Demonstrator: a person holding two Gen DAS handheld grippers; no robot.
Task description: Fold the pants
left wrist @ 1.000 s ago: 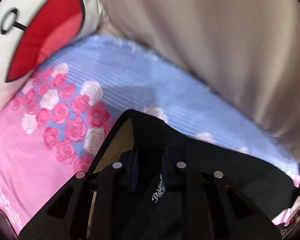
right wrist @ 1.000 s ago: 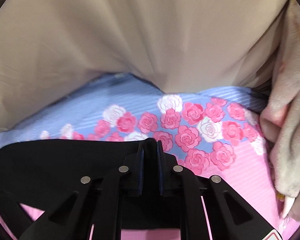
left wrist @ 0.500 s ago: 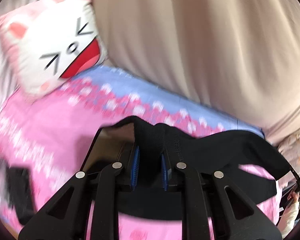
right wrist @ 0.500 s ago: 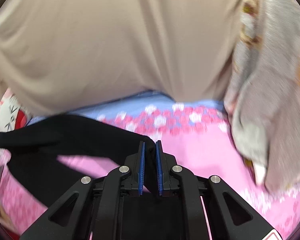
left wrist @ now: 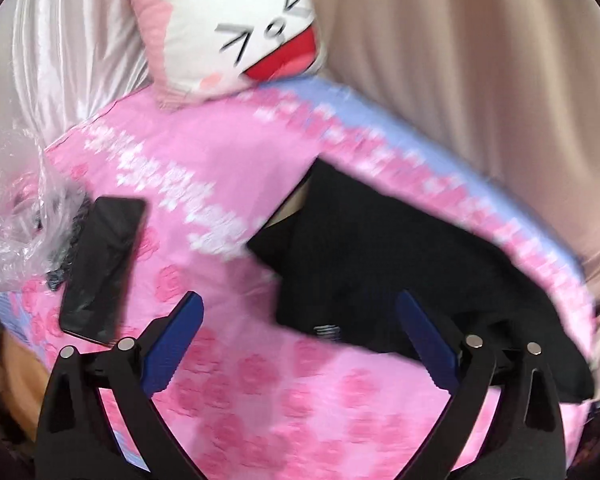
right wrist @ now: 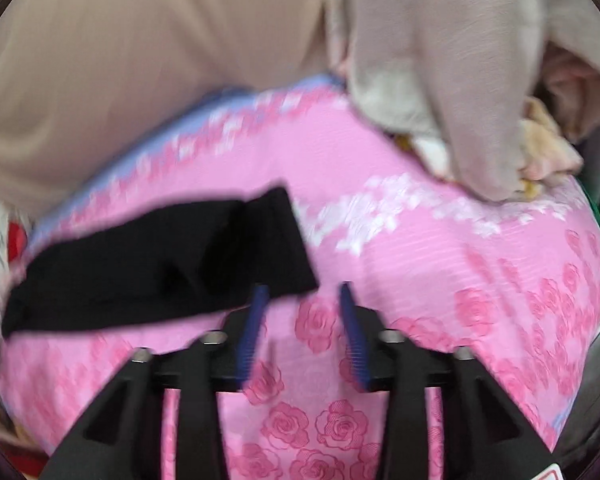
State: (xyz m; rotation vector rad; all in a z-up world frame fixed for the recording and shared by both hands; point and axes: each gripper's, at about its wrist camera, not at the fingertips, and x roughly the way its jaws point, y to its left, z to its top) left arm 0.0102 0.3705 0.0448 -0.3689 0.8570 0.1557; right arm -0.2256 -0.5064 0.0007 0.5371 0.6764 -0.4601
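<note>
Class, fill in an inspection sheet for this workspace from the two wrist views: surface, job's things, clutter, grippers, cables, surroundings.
Surface: pink rose-print bedspread with a blue border strip.
Job's things: black pants lying bunched on the bedspread, held by neither gripper.
Clutter: black phone and crumpled clear plastic bag at the left; grey garment pile at the right.
Grippers: left gripper open, wide over the pants' near edge; right gripper open, beside the pants' end.
Cables: nothing seen.
Surroundings: cat-face pillow, beige curtain, pale satin drape.
</note>
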